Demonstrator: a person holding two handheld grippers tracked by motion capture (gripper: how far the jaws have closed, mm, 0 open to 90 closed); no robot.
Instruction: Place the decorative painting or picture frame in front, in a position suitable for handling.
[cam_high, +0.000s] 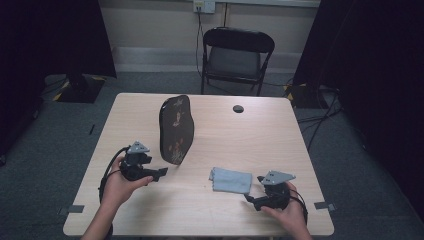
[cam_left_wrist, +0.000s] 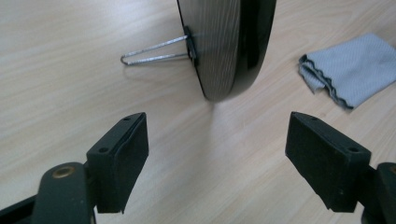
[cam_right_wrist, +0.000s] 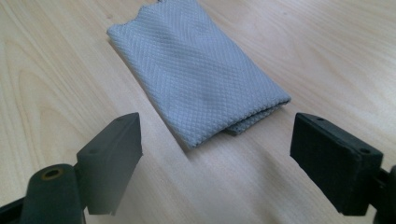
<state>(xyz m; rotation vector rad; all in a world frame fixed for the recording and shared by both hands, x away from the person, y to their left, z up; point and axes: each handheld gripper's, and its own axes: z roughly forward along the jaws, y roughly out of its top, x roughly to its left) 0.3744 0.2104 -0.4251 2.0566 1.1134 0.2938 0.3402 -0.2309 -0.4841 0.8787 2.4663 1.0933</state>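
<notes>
Dark curtains and 1 folding chair (cam_high: 237, 57) stand behind the pale wooden desk (cam_high: 250, 135). On it are 2 things: 1 dark oval mirror (cam_high: 176, 129) propped upright on a wire stand, and 1 folded grey cloth (cam_high: 231, 180) lying flat. The right claw (cam_high: 252, 192) is spread and empty, just right of the cloth, whose long axis runs away from it and leftward in the right gripper view. The left claw (cam_high: 159, 173), also spread, sits near the mirror's base.

Folding chair (cam_high: 237, 57) (behind table (cam_high: 260, 135))
</notes>
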